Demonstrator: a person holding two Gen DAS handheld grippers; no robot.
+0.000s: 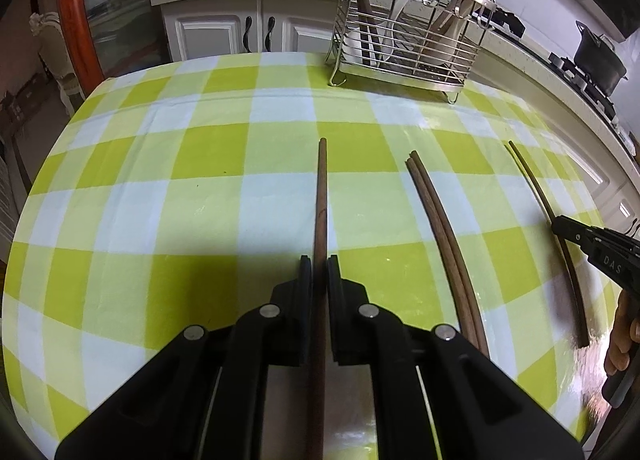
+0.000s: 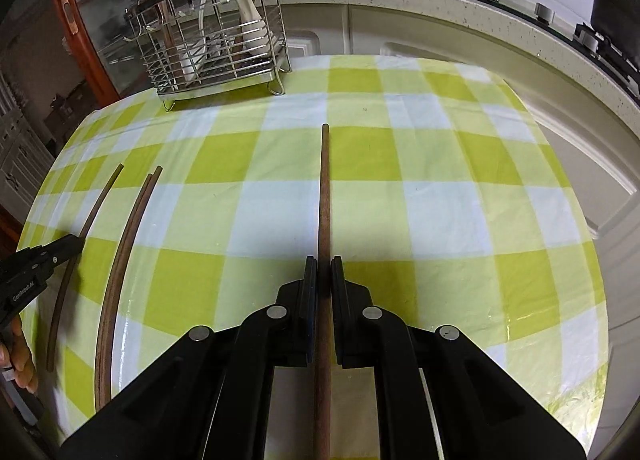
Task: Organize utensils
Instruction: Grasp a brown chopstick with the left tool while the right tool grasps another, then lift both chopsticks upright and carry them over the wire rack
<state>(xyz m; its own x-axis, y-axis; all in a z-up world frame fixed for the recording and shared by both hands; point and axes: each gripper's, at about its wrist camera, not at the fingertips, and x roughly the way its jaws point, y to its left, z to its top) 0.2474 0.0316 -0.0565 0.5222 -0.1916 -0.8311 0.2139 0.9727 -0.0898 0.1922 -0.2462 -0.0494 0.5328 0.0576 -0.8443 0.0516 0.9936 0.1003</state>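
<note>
A brown chopstick (image 1: 322, 188) runs forward between the pads of my left gripper (image 1: 319, 260), which is shut on it above the green checked tablecloth (image 1: 160, 220). My right gripper (image 2: 324, 260) is shut on a second chopstick (image 2: 325, 180) in the same way. Each gripper also shows in the other view: the right gripper (image 1: 560, 222) at the right edge, the left gripper (image 2: 74, 244) at the left edge. A pair of chopsticks (image 1: 440, 220) lies side by side on the cloth between the two grippers. The wire utensil rack (image 1: 408, 40) stands at the table's far edge with wooden sticks and white spoons in it.
Behind the table runs a pale counter (image 2: 440, 8) with a stove and a black pot (image 1: 600, 56). White cabinets (image 1: 240, 32) stand beyond the far edge. A person's hand (image 1: 624, 336) holds the right gripper. The table drops off at the left and right.
</note>
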